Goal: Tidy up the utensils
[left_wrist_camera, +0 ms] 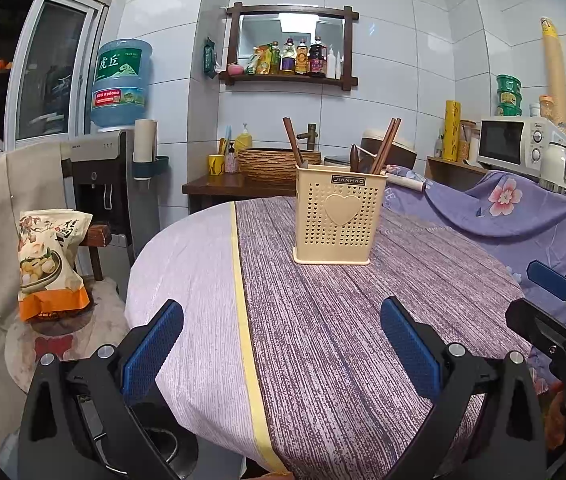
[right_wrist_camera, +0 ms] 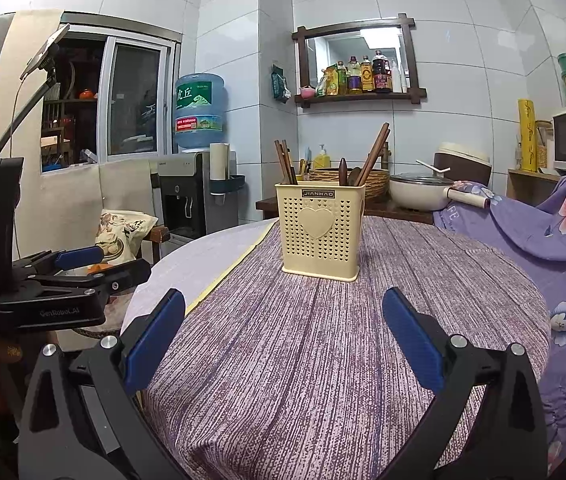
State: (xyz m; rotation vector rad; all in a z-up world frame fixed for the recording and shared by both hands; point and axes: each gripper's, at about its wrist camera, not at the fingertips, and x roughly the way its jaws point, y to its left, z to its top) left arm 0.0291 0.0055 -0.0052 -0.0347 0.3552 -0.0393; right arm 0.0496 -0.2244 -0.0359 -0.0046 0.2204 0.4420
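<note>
Utensils: chopsticks [left_wrist_camera: 386, 144] and dark-handled pieces stood upright in cream holder [left_wrist_camera: 339, 216] at desk [left_wrist_camera: 323, 340] centre. Left claw [left_wrist_camera: 283, 352] gaped wide, empty; right claw [right_wrist_camera: 283, 344] likewise, both short of holder. No loose utensil seen on desk. Judged: task near finished, or next move calls for reaching into holder to re-sort.

A kitchen with white tiled walls [left_wrist_camera: 383, 80]. A wood-framed mirror shelf [left_wrist_camera: 291, 46] holds sauce bottles. Far left, a sliding window [left_wrist_camera: 51, 72] and water dispenser [left_wrist_camera: 111, 168]; far right, a white microwave [left_wrist_camera: 513, 144]. A purple striped cloth covers the round surface [left_wrist_camera: 343, 340].
</note>
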